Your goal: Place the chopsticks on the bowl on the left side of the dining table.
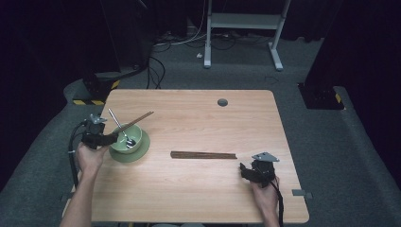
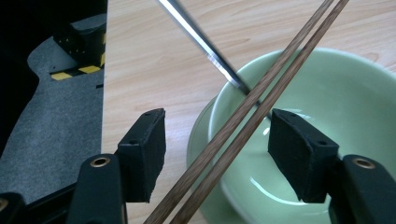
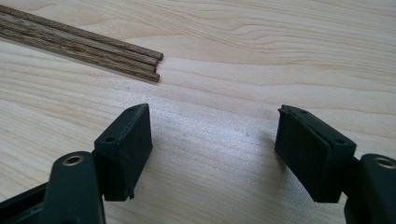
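In the high view, the left gripper (image 1: pixel 109 138) is at the left edge of the wooden table (image 1: pixel 198 118), just beside a green bowl (image 1: pixel 124 143) that stands on a green plate (image 1: pixel 140 152). A pair of chopsticks (image 1: pixel 136 121) leans over the rim of the bowl, and a metal spoon (image 1: pixel 118 125) rests inside it with the handle pointing up and away. The left gripper view gives what the high view cannot: the jaws are spread wide, and the chopsticks (image 2: pixel 247 114) pass between them without touching either pad, while the spoon handle (image 2: pixel 205 49) crosses under the chopsticks at the bowl (image 2: pixel 336 93) rim. The right gripper (image 1: pixel 247 171) is near the right front of the table, held by the person's hand. More chopsticks (image 1: pixel 203 155) lie flat in a bundle at the middle of the table, near this gripper but apart from it. In the right gripper view, the jaws are also spread, with bare wood between them, and the ends of the lying chopsticks (image 3: pixel 93 51) show at the upper left.
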Demonstrator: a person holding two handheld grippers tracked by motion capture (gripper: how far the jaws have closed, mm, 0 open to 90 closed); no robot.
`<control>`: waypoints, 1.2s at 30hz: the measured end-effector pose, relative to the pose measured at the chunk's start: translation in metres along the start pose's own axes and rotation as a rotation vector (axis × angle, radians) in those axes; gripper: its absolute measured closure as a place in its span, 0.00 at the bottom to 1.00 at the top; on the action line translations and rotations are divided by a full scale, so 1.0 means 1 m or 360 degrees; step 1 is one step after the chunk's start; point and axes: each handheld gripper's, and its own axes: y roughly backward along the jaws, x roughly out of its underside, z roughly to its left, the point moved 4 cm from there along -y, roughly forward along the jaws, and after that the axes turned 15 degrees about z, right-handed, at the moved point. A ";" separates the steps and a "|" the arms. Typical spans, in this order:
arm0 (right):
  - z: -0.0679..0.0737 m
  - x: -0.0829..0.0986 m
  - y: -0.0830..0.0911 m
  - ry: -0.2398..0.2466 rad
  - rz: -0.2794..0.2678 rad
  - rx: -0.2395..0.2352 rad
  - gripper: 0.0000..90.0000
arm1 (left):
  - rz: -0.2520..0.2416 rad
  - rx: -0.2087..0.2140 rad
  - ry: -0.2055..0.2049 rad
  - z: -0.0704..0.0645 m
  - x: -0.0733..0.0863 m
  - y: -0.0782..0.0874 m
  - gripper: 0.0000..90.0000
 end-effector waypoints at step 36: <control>0.000 0.000 0.000 0.0000 -0.0001 -0.0002 0.30 | 0.0040 0.0310 0.0000 -0.054 -0.079 -0.033 0.34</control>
